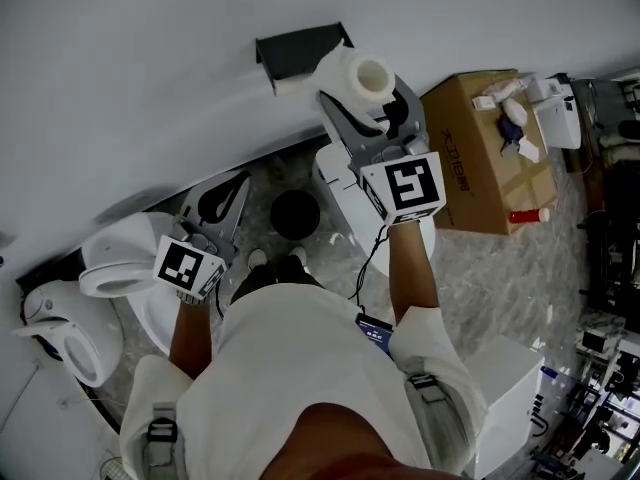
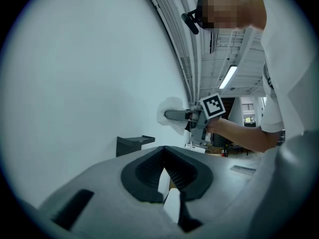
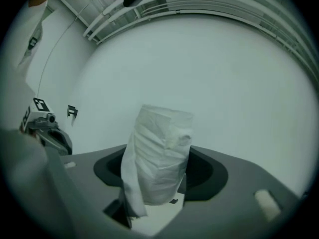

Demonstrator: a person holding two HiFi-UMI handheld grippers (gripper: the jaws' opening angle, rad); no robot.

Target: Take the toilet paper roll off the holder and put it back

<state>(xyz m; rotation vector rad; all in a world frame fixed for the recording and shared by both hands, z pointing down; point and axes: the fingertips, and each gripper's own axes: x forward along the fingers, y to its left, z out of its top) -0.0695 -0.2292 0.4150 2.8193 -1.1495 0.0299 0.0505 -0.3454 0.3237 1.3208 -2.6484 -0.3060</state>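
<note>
Off the wall: the toilet paper roll [image 1: 358, 76] sits clamped between the widely parted jaws of the right gripper [image 1: 365, 98], just beside the dark holder [image 1: 295, 53], which we see with no roll on it. The left gripper [image 1: 235, 183] hangs lower, jaws together on nothing (a mere bystander). We judge the roll to be off its holder with the return outstanding; whether it is leaving or heading back, we cannot tell.

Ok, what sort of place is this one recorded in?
Likely a bathroom mock-up inside a workshop or lab. There is a toilet, a holder on the wall and a toilet paper roll, yet a taped cardboard box sits beside them.
</note>
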